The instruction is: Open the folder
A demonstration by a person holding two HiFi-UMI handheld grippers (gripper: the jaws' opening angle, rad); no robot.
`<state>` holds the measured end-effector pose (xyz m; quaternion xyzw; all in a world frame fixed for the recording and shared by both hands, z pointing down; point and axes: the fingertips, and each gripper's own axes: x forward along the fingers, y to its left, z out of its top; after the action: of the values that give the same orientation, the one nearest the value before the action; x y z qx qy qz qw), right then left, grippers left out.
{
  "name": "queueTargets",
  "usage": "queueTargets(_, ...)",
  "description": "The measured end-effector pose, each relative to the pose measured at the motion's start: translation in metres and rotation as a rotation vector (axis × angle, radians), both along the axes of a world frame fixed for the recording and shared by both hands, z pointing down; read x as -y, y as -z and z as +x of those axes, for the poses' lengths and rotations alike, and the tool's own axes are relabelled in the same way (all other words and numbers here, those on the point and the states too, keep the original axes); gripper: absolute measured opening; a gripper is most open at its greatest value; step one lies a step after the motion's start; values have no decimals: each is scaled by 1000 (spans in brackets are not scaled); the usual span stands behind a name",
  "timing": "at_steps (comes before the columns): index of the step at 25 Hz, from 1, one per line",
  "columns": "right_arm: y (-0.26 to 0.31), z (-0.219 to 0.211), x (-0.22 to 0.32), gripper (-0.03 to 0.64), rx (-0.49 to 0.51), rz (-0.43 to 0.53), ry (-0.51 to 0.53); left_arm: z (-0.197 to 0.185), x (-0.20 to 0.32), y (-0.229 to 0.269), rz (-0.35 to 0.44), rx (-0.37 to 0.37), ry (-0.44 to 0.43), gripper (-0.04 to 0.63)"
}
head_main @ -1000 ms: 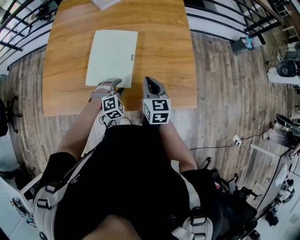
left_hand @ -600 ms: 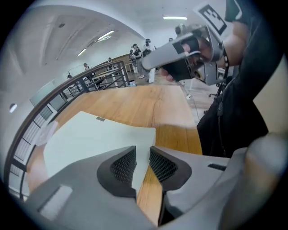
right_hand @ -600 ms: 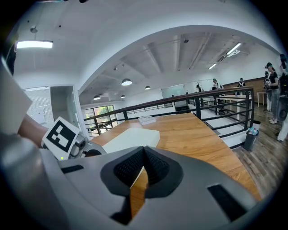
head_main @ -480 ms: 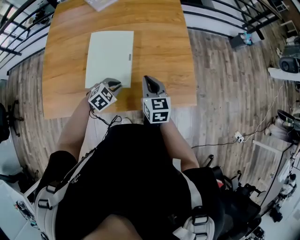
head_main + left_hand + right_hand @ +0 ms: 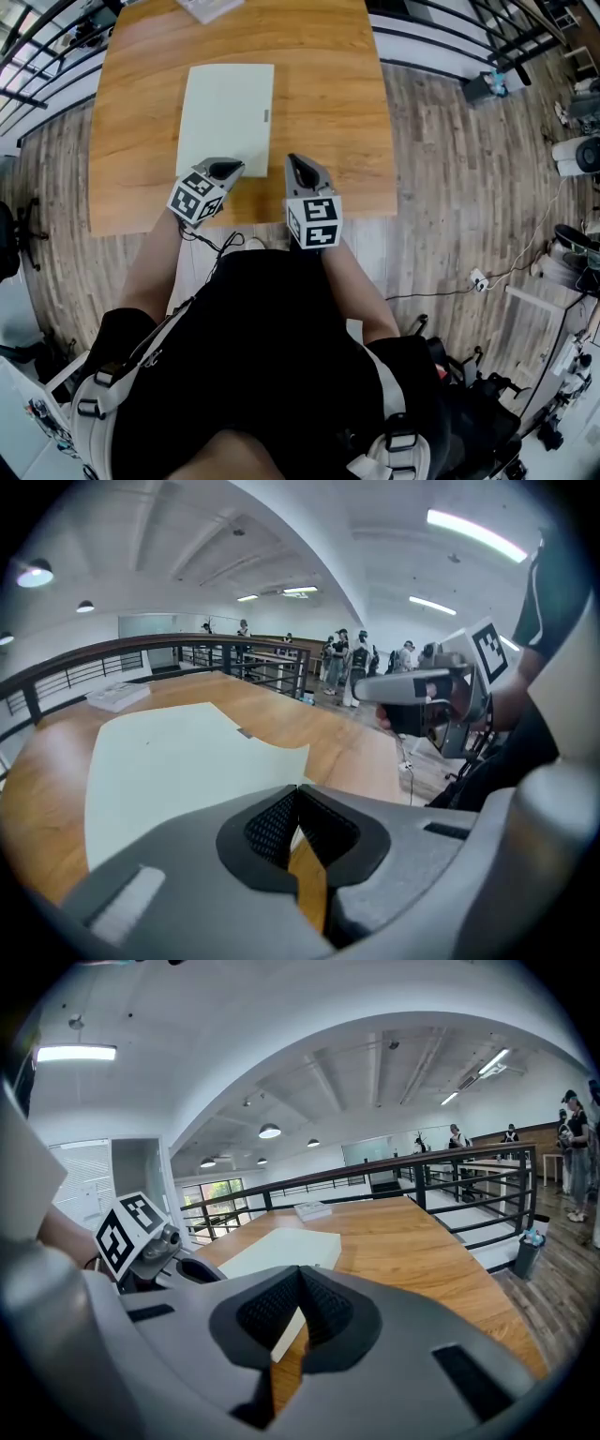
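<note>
A pale green folder (image 5: 225,112) lies shut and flat on the wooden table (image 5: 328,112), a small tab on its right edge. My left gripper (image 5: 228,169) sits at the folder's near edge, rolled over to the left, its jaws closing down to shut. In the left gripper view the folder (image 5: 169,761) runs right up to the meeting tips (image 5: 298,787), and a pale sliver shows between the pads. My right gripper (image 5: 298,167) hovers shut and empty over the table's near edge, just right of the folder (image 5: 281,1249).
A white flat item (image 5: 211,7) lies at the table's far edge. Black railings (image 5: 450,1171) run beyond the table. Several people stand far off (image 5: 352,658). Bare wood stretches to the right of the folder.
My left gripper has rolled so that its marker cube swung left, its jaws have closed at the folder's near edge, and it has risen slightly. The right gripper has stayed still.
</note>
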<state>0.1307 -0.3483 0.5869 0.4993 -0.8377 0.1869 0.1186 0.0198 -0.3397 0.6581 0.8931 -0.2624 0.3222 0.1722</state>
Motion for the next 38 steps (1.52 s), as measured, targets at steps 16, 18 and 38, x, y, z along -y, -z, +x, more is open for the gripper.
queueTargets(16, 5, -8, 1, 5, 4, 11, 10, -19, -7, 27, -168, -389, 213, 5)
queueTargets(18, 6, -10, 0, 6, 8, 13, 11, -22, -9, 29, -176, -409, 219, 5)
queueTargets(38, 19, -36, -1, 6, 26, 48, 67, -112, -9, 146, 133, -718, 556, 6)
